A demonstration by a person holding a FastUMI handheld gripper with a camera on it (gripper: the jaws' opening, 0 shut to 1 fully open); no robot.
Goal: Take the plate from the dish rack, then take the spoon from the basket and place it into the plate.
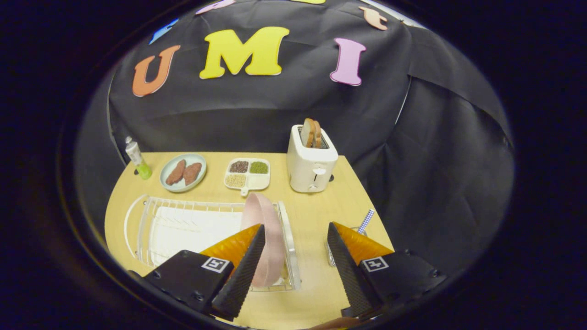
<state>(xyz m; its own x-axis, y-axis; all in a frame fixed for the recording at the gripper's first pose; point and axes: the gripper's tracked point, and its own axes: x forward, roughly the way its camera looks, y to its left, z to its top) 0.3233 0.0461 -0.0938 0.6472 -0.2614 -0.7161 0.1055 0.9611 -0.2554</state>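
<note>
gripper view: the gripper (296,270) hangs with fingers (243,270) spread wide and holding nothing. the pink plate (266,238) stands on edge in the dish rack (183,224), just beside the left finger. the spoon (366,221) pokes from the basket (331,256) behind the right finger. judging by this, neither step is done yet; both pickups remain.

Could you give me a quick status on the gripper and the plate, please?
Gripper open, holding nothing. Plate on edge in rack, by the left finger. Nothing blocking.
</note>
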